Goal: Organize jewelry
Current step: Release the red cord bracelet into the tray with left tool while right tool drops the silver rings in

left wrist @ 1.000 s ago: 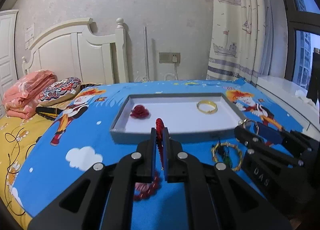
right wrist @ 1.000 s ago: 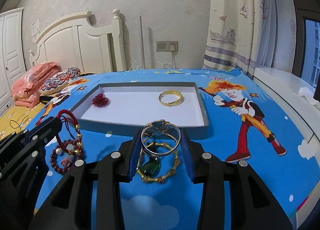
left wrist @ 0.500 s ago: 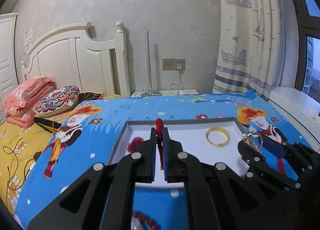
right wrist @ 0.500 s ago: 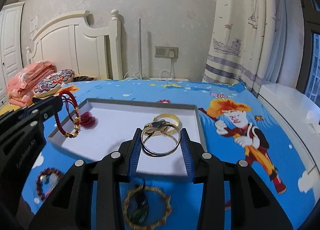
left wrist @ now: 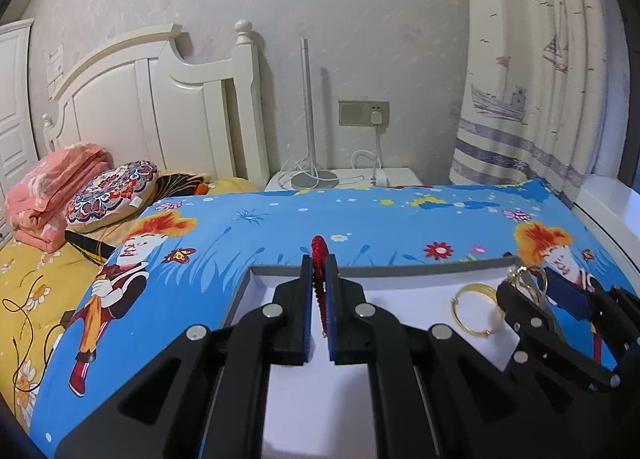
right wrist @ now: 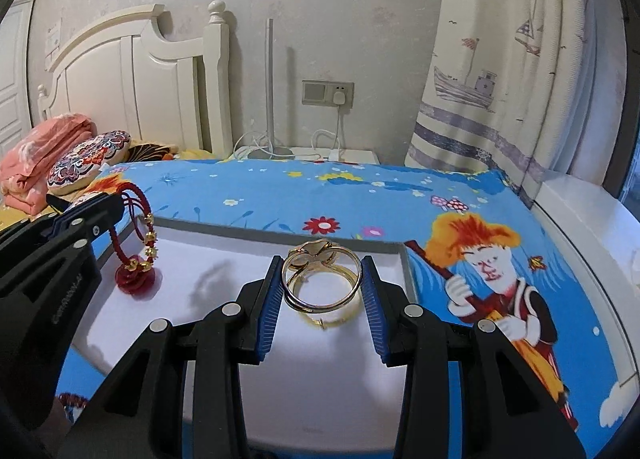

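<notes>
Your left claw point(left wrist: 319, 279) is pressed together on a red cord bracelet point(left wrist: 319, 259), pinching it edge-on between the blue pads. From the right wrist view that red cord bracelet hangs off the left claw in loops with small gold beads, dangling over the left end of the tray point(right wrist: 280, 233). Its lowest beads sit right at a red rose-shaped piece point(right wrist: 134, 278) lying on the tray floor; can't tell if they touch.

Your right claw point(right wrist: 322, 291) is partly spread and pinching a gold double-band bangle point(right wrist: 320, 279), pads pressing on its two sides, ring held roughly flat with a knot-like ornament at the far edge. It's above the right half of the tray. Under it, partly hidden, a plain gold bangle point(right wrist: 320, 321) lies on the white tray floor; in the left wrist view it sits just left of the right claw's tip.

Tray is a shallow white box with a grey rim, sitting on the bed on a blue cartoon-print sheet point(right wrist: 400, 195). Both claws are over the tray, left one over the near-left part, right one to its right.

Bottom left of the right wrist view, a bit of a dark red beaded bracelet point(right wrist: 72, 403) shows on the sheet outside the tray, mostly hidden behind the left claw.

Background: white headboard point(left wrist: 160, 99), patterned round cushion point(left wrist: 112, 191), folded pink blanket point(left wrist: 52, 183), ship-print curtain point(left wrist: 528, 79).
</notes>
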A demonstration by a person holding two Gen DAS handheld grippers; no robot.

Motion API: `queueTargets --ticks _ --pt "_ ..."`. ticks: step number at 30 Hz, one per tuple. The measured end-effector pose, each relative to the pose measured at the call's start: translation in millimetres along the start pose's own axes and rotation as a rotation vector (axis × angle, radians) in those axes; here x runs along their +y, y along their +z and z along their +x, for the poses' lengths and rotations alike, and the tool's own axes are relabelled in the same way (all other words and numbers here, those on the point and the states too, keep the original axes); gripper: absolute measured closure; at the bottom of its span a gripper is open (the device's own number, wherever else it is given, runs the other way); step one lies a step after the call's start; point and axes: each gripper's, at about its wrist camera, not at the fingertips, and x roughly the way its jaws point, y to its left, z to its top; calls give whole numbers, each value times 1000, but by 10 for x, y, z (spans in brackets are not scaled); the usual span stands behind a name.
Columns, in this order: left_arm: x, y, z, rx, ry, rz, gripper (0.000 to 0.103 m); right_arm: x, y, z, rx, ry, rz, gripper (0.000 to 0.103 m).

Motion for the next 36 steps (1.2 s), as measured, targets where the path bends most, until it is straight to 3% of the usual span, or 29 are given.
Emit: queueTargets --ticks 9,11,15,17,22,28,36 --pt "22 28 210 22 21 -21 93 1 37 235 47 17 13 63" --pt "50 13 181 20 39 -35 67 -14 64 208 34 20 17 53" --pt "86 11 70 1 65 -29 60 -58 116 99 9 34 13 53" --pt "104 18 -25 -8 75 -30 46 -104 134 36 6 44 22 53" --pt "125 6 -323 -48 99 -11 25 -205 79 -169 -4 56 10 53" --pt "202 -146 -833 -116 121 -27 6 -322 -190 -443 -1 66 -1 53" --pt "321 -463 -1292 -138 123 -23 5 -291 -568 -753 4 64 -33 53"
